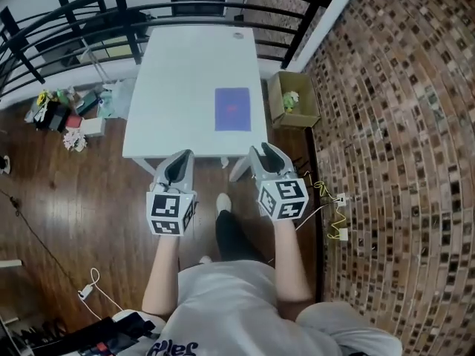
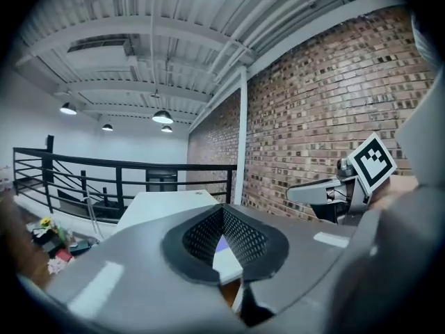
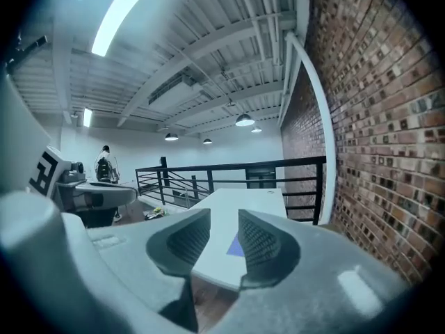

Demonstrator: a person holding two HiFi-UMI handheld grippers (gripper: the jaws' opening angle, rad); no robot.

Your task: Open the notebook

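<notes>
Your left hand-held gripper (image 2: 222, 209) has its jaws pressed together at the tips, nothing pinched. Only a sliver of purple shows thru the wedge below them. Your right hand-held gripper (image 3: 224, 220) has its jaws spread w/ nothing between, just desk seen thru the gap. In the head view both sit by the near edge of the white rectangular desk (image 1: 178, 87), at its 6 o'clock, over the dark wooden floor (image 1: 89, 199).

The flat purple rectangular notebook (image 1: 232, 109) lies on the desk top, approx 4 o'clock of the desk's centre, well apart from both grippers. It looks closed, but it's too small to make out a spine or page edges.

At 3 o'clock of it, off the desk, an open brown cardboard box (image 1: 276, 99) holds sth greenish; can't tell what. A heap of small coloured clutter (image 1: 56, 111) lies at the desk's 9 o'clock by the black metal railing (image 2: 139, 163), too small to ID.
</notes>
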